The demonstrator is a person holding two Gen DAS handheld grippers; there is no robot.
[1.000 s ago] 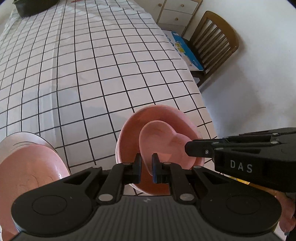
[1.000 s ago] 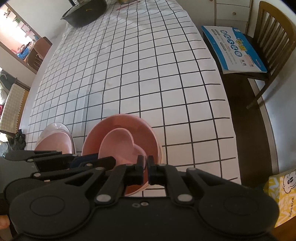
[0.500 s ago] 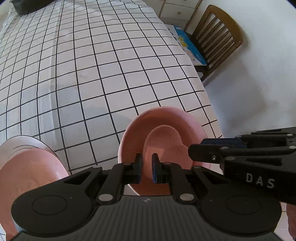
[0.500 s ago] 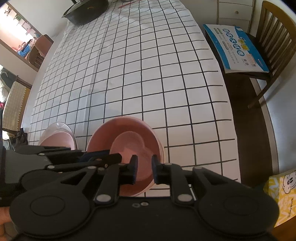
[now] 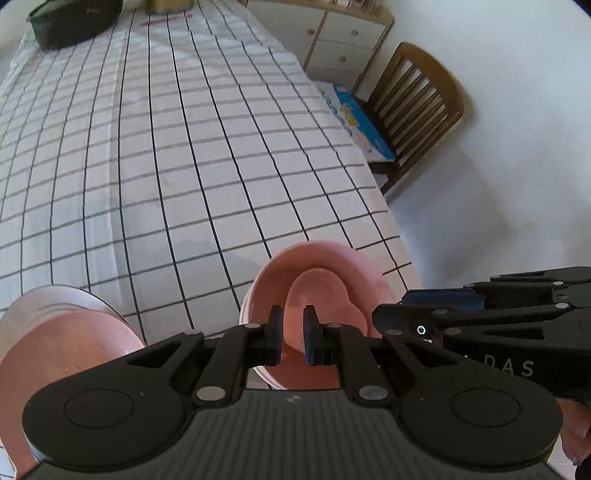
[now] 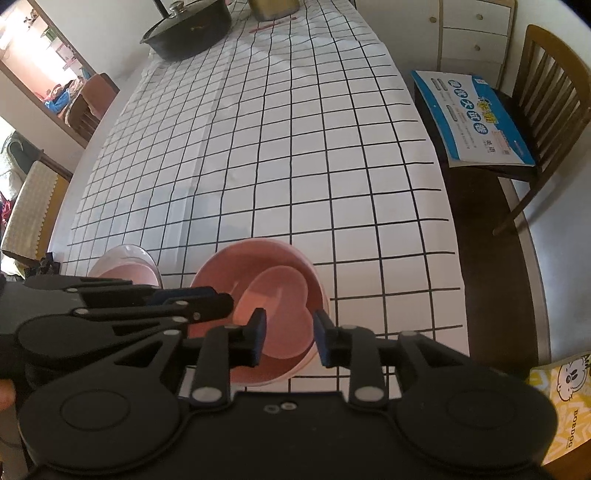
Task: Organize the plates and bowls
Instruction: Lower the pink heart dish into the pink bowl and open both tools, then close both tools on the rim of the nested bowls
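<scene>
A pink heart-shaped dish (image 5: 325, 302) (image 6: 284, 314) lies inside a round pink bowl (image 5: 321, 254) (image 6: 258, 254) near the table's front right corner. My right gripper (image 6: 290, 338) hovers over the dish's near edge. Its jaws are opening, with the dish seen between them and the pads off it. My left gripper (image 5: 293, 334) is shut, with only a narrow slit between its pads and nothing pinched. It hangs above the bowl's left side. In the right wrist view, the left gripper (image 6: 218, 299) reaches in by the bowl's left rim. A pink plate (image 5: 66, 354) sits on a pale plate (image 5: 55, 295) at the left.
The checked tablecloth (image 6: 295, 147) stretches far back to a black lidded pot (image 6: 188, 29) and a metal container (image 6: 273, 9). A wooden chair (image 6: 546, 92) with a blue booklet (image 6: 472, 118) stands right of the table. A yellow tissue box (image 6: 565, 398) sits at the lower right.
The right gripper's jaws have parted off the heart dish's edge, leaving it in the round bowl. The left gripper has risen away from the bowls, still shut.
</scene>
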